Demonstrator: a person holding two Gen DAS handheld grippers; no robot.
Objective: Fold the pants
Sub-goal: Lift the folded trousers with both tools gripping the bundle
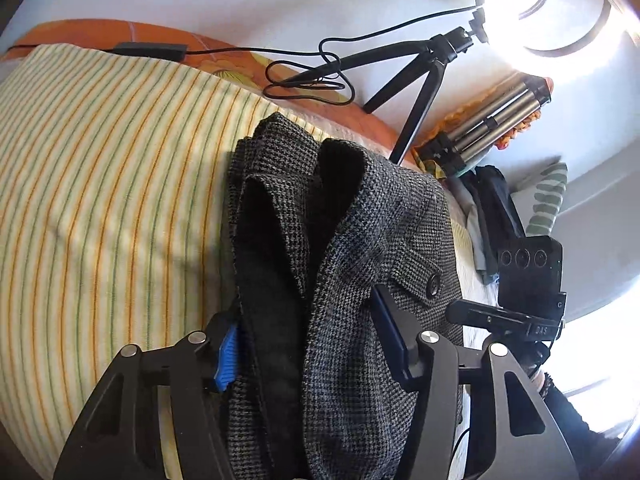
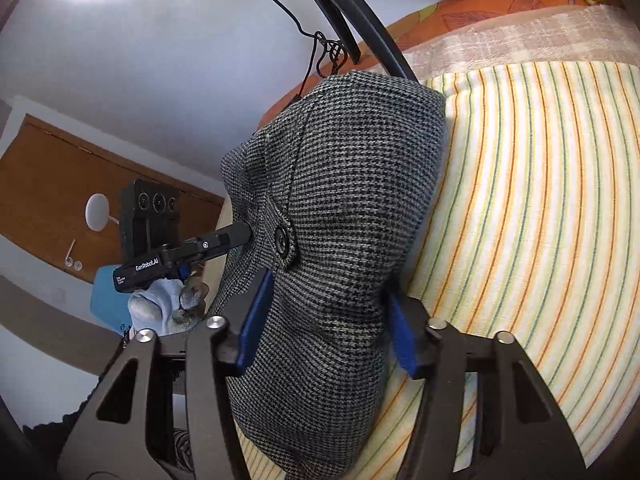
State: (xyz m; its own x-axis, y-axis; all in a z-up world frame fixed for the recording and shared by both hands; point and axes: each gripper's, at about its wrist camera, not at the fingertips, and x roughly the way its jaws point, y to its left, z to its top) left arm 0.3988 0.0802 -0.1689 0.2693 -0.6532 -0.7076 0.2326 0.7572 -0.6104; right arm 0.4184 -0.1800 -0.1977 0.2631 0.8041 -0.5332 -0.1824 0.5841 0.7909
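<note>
Two grippers work a pair of grey houndstooth pants (image 1: 360,240) over a bed dressed in a yellow, green-and-orange striped sheet (image 1: 100,200). On the left, the left gripper (image 1: 308,344) has a thick bunch of the doubled cloth between its blue-padded fingers (image 1: 226,364), apparently grasping it. To the right, the right gripper (image 2: 324,320) likewise straddles a rounded hump of the same fabric near a dark button (image 2: 282,242) on a pocket flap; its jaws press in on the cloth from both sides. The pants sit partly lifted, bunched between the tools, their far end resting on the sheet near the bed's edge. The fold looks midway: the garment appears doubled but not yet laid flat. The next move likely calls for lowering both ends together and smoothing the layers. The weave is coarse and woolly, holding stiff, rounded folds. Beyond stand a black tripod (image 1: 420,80) and bright ring lamp (image 1: 552,8).
</note>
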